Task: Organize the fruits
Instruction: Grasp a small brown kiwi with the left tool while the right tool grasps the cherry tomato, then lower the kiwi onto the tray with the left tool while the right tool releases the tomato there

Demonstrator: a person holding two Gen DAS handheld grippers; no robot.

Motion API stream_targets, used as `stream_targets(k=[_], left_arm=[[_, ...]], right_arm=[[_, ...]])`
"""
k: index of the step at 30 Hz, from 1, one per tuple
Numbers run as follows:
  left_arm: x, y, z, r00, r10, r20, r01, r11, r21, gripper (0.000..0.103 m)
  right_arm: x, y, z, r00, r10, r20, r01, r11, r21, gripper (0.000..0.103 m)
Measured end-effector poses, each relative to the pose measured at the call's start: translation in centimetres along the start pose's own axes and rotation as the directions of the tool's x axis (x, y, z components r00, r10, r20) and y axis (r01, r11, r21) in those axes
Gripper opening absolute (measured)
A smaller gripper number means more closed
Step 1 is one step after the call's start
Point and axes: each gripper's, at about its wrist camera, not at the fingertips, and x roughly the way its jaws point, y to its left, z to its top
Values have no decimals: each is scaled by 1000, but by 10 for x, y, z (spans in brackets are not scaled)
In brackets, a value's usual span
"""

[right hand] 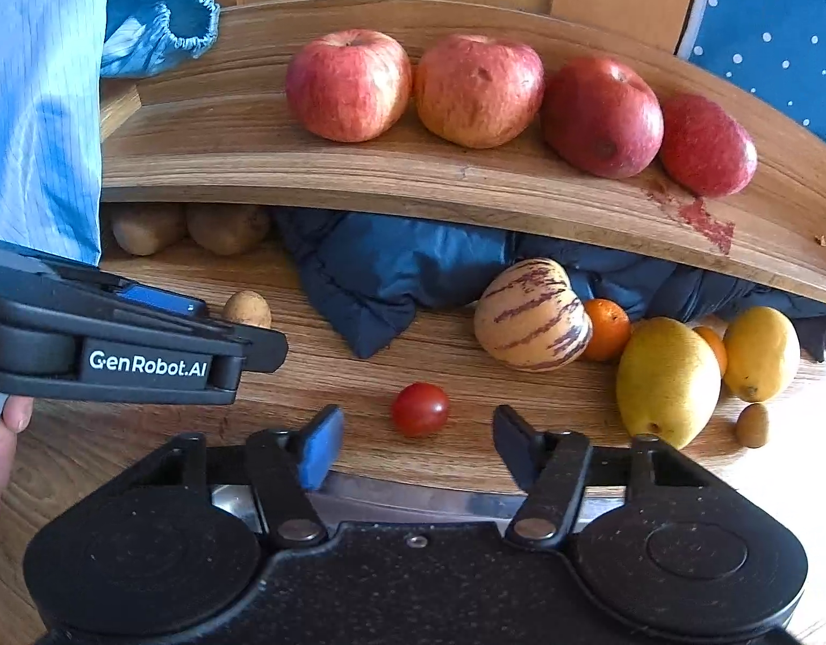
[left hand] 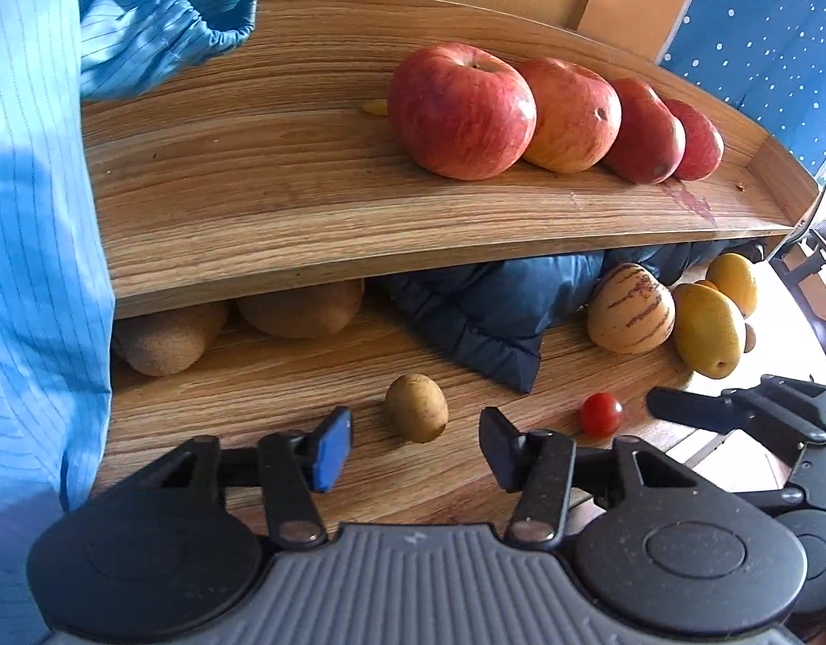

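My left tool (left hand: pixel 415 446) is hanging wide open over the surface (left hand: pixel 284 403), with a small kiwi (left hand: pixel 416 407) sitting just ahead between its fingers. A cherry tomato (left hand: pixel 601 414) is lying off to the right. Four apples (left hand: pixel 461 110) are lining the shelf (left hand: pixel 251 188) above.

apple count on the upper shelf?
4, side by side in one row along the upper shelf: leftmost apple, second apple, third apple, rightmost apple. Nothing suggests any hidden.
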Motion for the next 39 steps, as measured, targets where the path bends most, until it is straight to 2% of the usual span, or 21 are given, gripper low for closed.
stream_targets(k=[4, 10, 17, 29, 39], left_arm=[[3, -2, 3, 1000, -1, -3, 1, 1000, 3, 44], [5, 0, 6, 1000, 0, 1, 0, 1000, -16, 29], [5, -1, 3, 1000, -10, 0, 10, 1000, -17, 28], [-7, -19, 0, 1000, -8, 11, 8, 1000, 28, 28], [-20, -55, -11, 1000, -27, 4, 26, 995, 94, 28]], right_arm=[[2, 3, 1, 1000, 5, -6, -4, 1000, 7, 50], [6, 4, 3, 1000, 4, -7, -4, 1000, 31, 40], [7, 0, 2, 1000, -9, -5, 10, 998, 60, 26], [-17, -8, -6, 998, 6, 57, -10, 997, 77, 25], [-62, -23, -42, 994, -27, 103, 14, 992, 127, 26]])
